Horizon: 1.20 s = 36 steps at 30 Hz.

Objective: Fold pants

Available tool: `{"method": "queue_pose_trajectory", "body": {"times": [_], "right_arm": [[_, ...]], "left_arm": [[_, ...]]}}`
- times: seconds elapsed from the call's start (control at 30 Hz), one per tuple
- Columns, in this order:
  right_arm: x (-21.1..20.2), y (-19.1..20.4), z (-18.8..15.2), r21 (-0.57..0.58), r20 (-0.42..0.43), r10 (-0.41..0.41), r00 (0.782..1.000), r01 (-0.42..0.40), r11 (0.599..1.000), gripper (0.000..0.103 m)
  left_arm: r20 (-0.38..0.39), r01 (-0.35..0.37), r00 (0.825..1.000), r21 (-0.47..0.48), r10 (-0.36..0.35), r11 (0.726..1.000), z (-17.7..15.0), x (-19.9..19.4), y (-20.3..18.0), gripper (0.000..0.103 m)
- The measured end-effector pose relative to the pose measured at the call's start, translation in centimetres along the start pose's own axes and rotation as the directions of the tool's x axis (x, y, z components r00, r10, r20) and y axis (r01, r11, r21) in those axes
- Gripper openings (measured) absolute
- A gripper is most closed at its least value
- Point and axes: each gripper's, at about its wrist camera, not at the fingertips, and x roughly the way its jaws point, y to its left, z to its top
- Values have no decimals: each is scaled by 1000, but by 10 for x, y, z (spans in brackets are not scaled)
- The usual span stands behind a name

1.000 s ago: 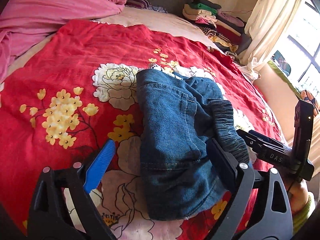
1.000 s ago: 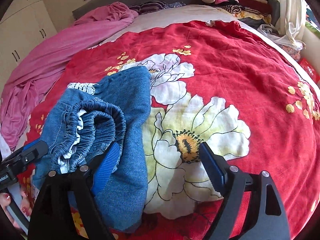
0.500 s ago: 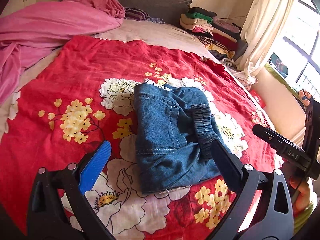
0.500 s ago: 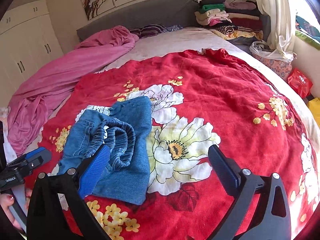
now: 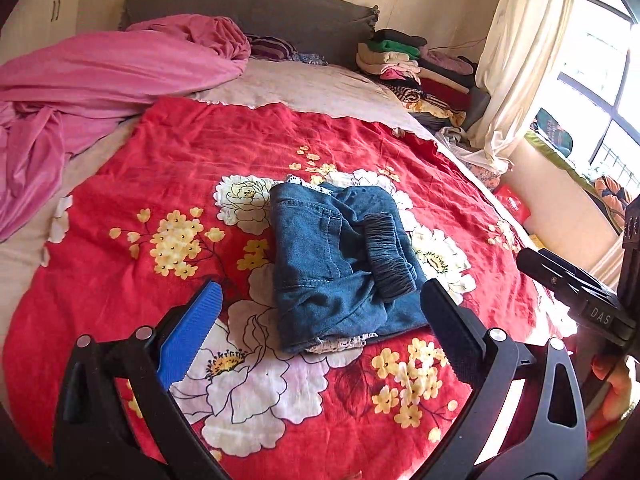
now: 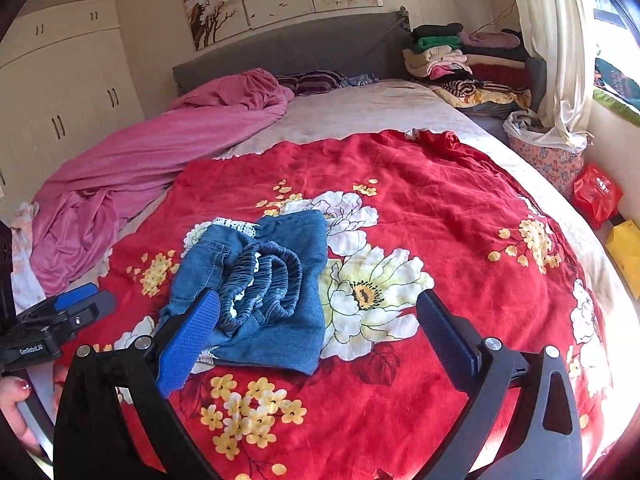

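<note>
Two tools frame the nearest part of both views, each with its jaws spread wide and nothing between them: the left tool [image 5: 320, 312] and the right tool [image 6: 318, 320] have both just finished opening, and neither touches cloth. Just beyond their tips lie the pants [image 5: 340, 264], a small pair in blue denim, folded into a compact bundle on the red floral bedspread [image 5: 168, 160], resting over the big white printed flowers near its middle. The gathered elastic waistband [image 6: 264, 280] sits on top of the bundle, curled and bunched rather than flat, and a strip of white lace trim [image 5: 348, 340] pokes out from under the bundle's near edge. Past the pants the bedspread ends at a pale sheet; to the left of the pants a pink blanket [image 5: 100, 80] lies heaped, and behind them, against the grey headboard [image 6: 304, 48], stands a stack of folded clothes [image 6: 460, 60]. The fold looks essentially done, so the risks from here are small ones. That raised waistband is springy and could push the top layer open, leaving the bundle loose. Should either tool go back in to neaten it, a wide jaw could snag the lace or the elastic and drag the layers askew. Lifting the bundle by a single edge would likely let it unfold, since nothing pins the layers together. The soft, wrinkled bedding beneath offers little support for pressing a crease flat.
</note>
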Motion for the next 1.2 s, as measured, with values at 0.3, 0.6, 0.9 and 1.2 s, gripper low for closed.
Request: {"method": "queue_pose_trajectory", "body": {"times": [0.3,0.6,0.9,1.2], "right_arm": [[-35,11,-11,-23,43,45,998,-44,999,98],[-58,21,-34,-51,52,67,996,-64,997,98],[-72,22,-69,-38,58,53,997,-51,998,98],[-74,24,-103,-53,46,25,999,-22,998,98]], "left_arm": [[25,5,1000,-11,-5,1000,-25,-35,-7,93],[59,-9,998,4,9,1000,-52,-64,-17,93],[32,-21,999,-9,21,1000,-78,-70,-12,93],[33,-31,999,-7,31,999,-103,-71,-7,93]]}}
